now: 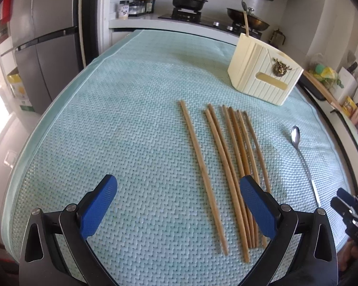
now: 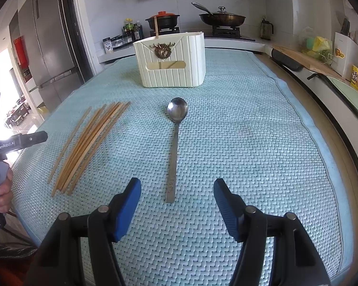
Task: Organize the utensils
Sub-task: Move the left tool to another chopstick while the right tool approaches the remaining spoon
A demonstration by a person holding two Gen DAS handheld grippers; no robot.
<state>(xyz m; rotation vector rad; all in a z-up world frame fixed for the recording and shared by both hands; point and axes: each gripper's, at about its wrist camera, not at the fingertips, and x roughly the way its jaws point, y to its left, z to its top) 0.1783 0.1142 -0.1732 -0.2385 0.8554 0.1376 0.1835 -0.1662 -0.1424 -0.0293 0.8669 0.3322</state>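
Several wooden chopsticks (image 1: 229, 166) lie side by side on the light green woven mat (image 1: 131, 119); they also show in the right wrist view (image 2: 83, 145). A metal spoon (image 2: 174, 147) lies to their right, bowl pointing away, also in the left wrist view (image 1: 303, 162). A cream utensil holder (image 2: 170, 59) stands at the back with one chopstick upright in it; it shows in the left wrist view (image 1: 265, 71) too. My left gripper (image 1: 179, 186) is open, its right finger over the near ends of the chopsticks. My right gripper (image 2: 176, 188) is open around the spoon handle's near end.
A stove with a black pot (image 2: 163, 20) and a wok (image 2: 223, 19) sits behind the table. A grey fridge (image 1: 43, 47) stands at the left. A counter with bottles and bags (image 2: 322, 47) runs along the right. The mat's edges drop off left and near.
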